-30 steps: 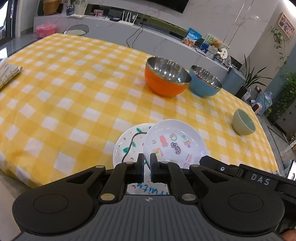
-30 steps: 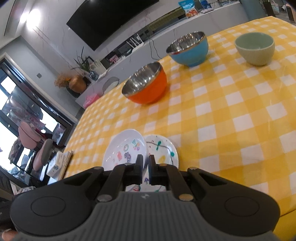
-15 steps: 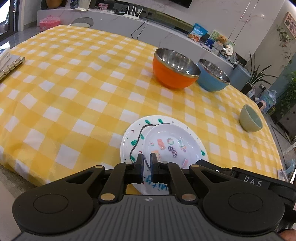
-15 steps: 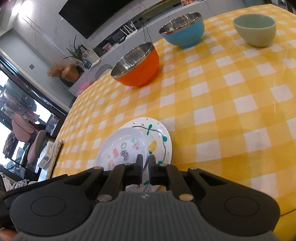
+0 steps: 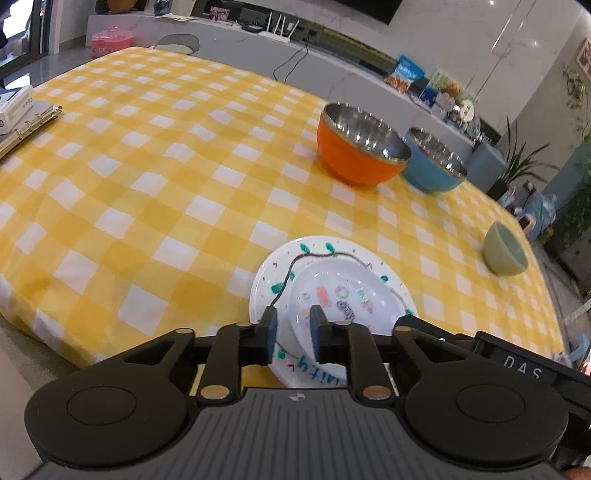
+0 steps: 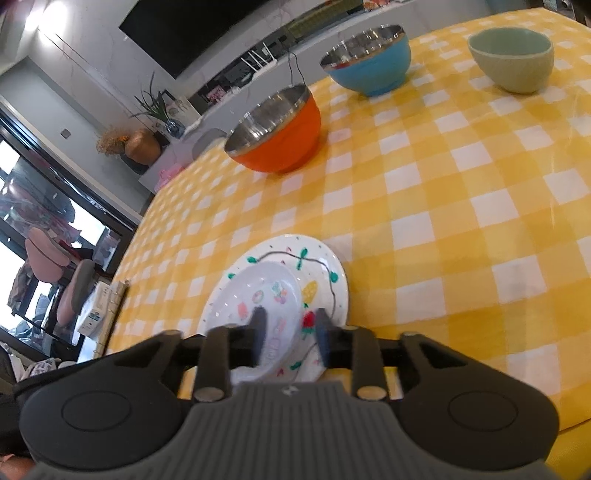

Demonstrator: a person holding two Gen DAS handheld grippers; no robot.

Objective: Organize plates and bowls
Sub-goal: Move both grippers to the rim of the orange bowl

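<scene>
Yellow-and-white checked cloth (image 5: 155,177) covers the bench, with a grey counter (image 5: 332,70) and a dark wall screen (image 6: 192,29) behind it at the far side.

Near the front edge of the bench lies a large white plate (image 5: 280,266) painted with a dark looping line and green dots; in the right wrist view it is here (image 6: 325,280). A small white plate (image 5: 343,295) with coloured stickers sits on top of it, toward its near right part in the left wrist view, and appears here (image 6: 258,291) in the right wrist view.

Both tongs hang over the near rim of the two plates. The left tongs (image 5: 293,334) are parted a little, with the near edge of the plates showing in the gap; neither finger grips anything. The right tongs (image 6: 290,334) are also parted, somewhat wider, and blurred; the near rim of the small plate shows between the fingers, and whether either finger touches it cannot be told.

Farther back, an orange bowl (image 5: 354,162) with a steel inside stands just beside a blue bowl (image 5: 432,173) of the same kind to its right; the right wrist view shows them here (image 6: 280,144) and here (image 6: 373,70). A pale green bowl (image 5: 504,254) sits well apart, at the right edge of the bench (image 6: 517,66). At the far left edge lie a ring binder (image 5: 26,129) and a white box (image 5: 13,105).
</scene>
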